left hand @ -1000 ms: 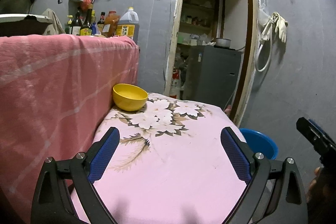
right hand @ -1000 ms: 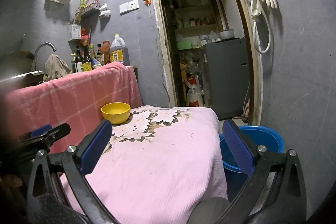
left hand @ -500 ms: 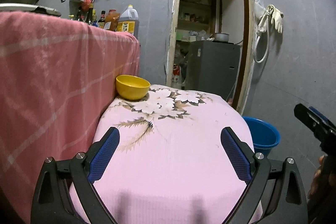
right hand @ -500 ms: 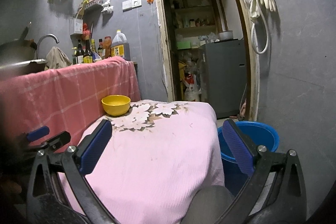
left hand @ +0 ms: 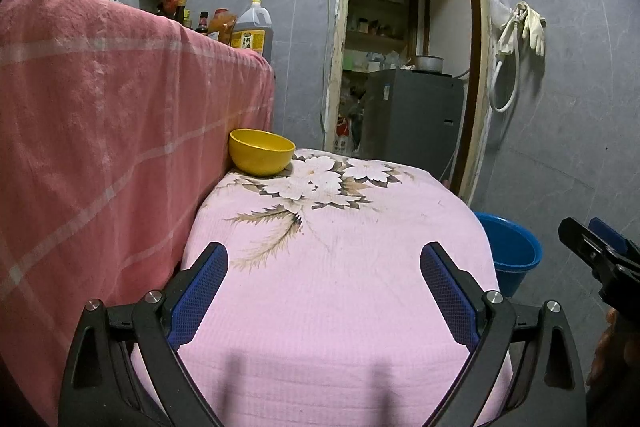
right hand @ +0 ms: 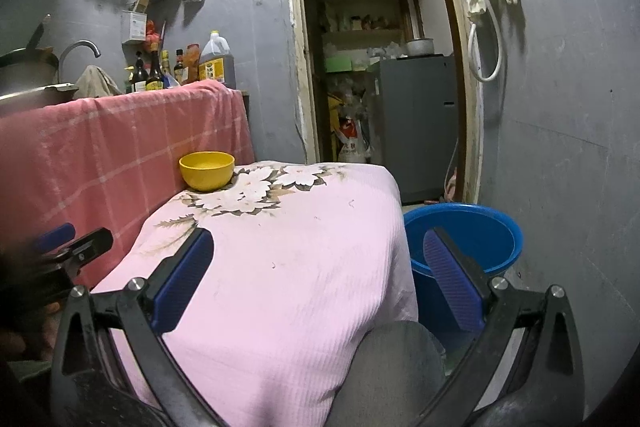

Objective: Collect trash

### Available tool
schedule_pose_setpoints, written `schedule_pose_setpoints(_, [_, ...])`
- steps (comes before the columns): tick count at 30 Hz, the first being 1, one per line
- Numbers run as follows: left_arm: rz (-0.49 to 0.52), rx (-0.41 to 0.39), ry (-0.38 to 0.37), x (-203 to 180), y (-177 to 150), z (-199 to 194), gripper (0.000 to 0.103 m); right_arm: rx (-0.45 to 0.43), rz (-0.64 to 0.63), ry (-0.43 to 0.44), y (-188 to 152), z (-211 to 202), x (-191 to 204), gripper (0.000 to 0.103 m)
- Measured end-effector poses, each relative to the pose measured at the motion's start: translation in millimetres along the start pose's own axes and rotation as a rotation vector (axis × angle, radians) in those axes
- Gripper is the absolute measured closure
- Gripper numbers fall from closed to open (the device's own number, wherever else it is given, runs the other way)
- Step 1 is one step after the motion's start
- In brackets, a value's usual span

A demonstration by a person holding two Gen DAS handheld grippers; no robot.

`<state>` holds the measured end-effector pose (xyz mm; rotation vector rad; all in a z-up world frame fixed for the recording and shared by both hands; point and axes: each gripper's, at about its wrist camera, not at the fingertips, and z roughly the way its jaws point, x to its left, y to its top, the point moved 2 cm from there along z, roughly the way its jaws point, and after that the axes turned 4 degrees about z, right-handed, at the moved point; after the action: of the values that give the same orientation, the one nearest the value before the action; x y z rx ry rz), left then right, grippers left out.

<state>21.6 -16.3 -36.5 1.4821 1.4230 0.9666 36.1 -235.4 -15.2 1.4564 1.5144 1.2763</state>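
While I look for trash, both the left gripper (left hand: 322, 273) and right gripper (right hand: 318, 257) hold fingers spread and empty above the pink table (left hand: 340, 267). No trash shows; the blue bucket (right hand: 472, 231) waits beside it.

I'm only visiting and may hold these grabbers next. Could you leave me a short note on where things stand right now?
Left gripper: open, empty, above the pink flowered tablecloth.
Right gripper: open, empty, near the table's right edge.
Yellow bowl: far left corner of the table, against the red checked cloth.
Blue bucket: on the floor right of the table.
Done: nothing held; no trash visible on the table.
Left: find trash; the bucket probably takes it.
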Motion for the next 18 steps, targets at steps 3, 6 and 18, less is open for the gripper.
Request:
schedule_pose_setpoints(3, [0.001,0.003,0.000,0.1,-0.2,0.6,0.009,0.007,0.003,-0.001,-0.7,1.6,-0.2,0.000])
schedule_pose_setpoints(6, [0.001,0.004,0.000,1.5,-0.1,1.8,0.009,0.010,0.002,-0.001,-1.3,2.1,0.4,0.000])
schedule_pose_setpoints(18, [-0.001,0.009,0.001,5.6,-1.2,5.3,0.009,0.018,0.007,-0.002,-1.4,4.5,0.9,0.000])
